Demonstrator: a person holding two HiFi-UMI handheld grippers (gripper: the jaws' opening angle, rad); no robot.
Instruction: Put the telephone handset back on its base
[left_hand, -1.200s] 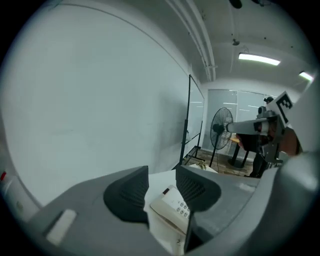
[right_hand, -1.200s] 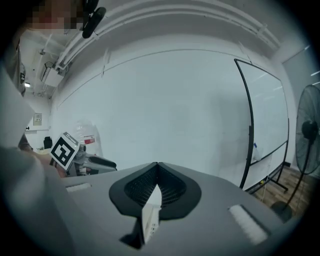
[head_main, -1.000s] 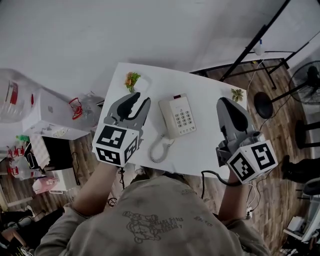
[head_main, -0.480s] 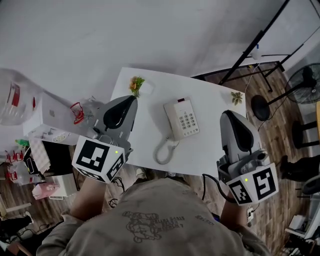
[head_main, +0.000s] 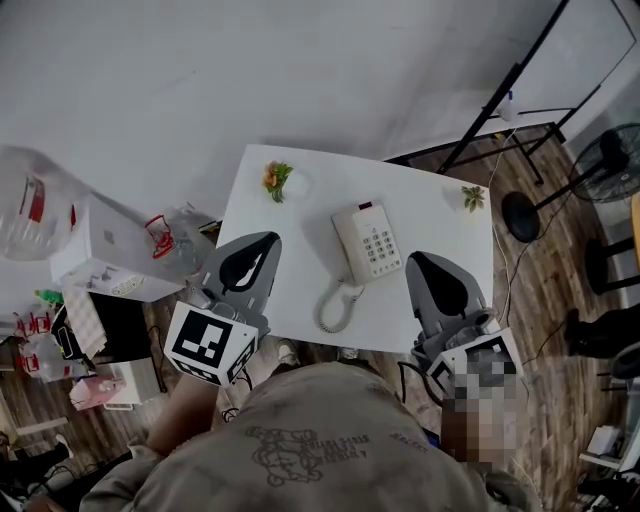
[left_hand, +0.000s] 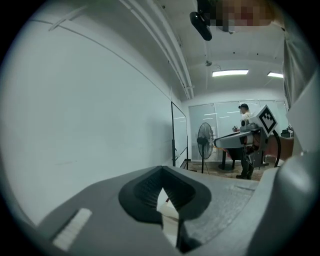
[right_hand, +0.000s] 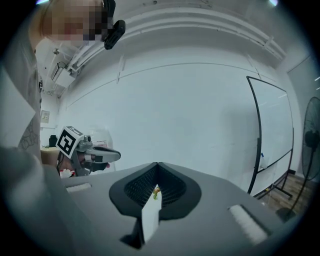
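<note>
A cream telephone (head_main: 367, 243) lies on the white table (head_main: 300, 215), its handset (head_main: 347, 240) resting along the left side of the base beside the keypad. The coiled cord (head_main: 335, 306) curls toward the front edge. My left gripper (head_main: 270, 238) hovers at the table's left front corner, apart from the phone, jaws shut and empty; in the left gripper view the left gripper (left_hand: 161, 169) points past the table at a wall. My right gripper (head_main: 413, 258) hangs over the front right edge, also shut on nothing, and the right gripper (right_hand: 157, 164) faces the white wall.
Two small plant ornaments (head_main: 277, 178) (head_main: 473, 196) stand at the table's far corners. White boxes and clutter (head_main: 105, 250) fill the floor to the left. A black stand (head_main: 510, 85) and a floor fan (head_main: 612, 160) are on the right.
The left gripper's jaws, open beside the phone a second ago, have shut and drawn back to the left front corner. The right gripper has pulled back and shifted left.
</note>
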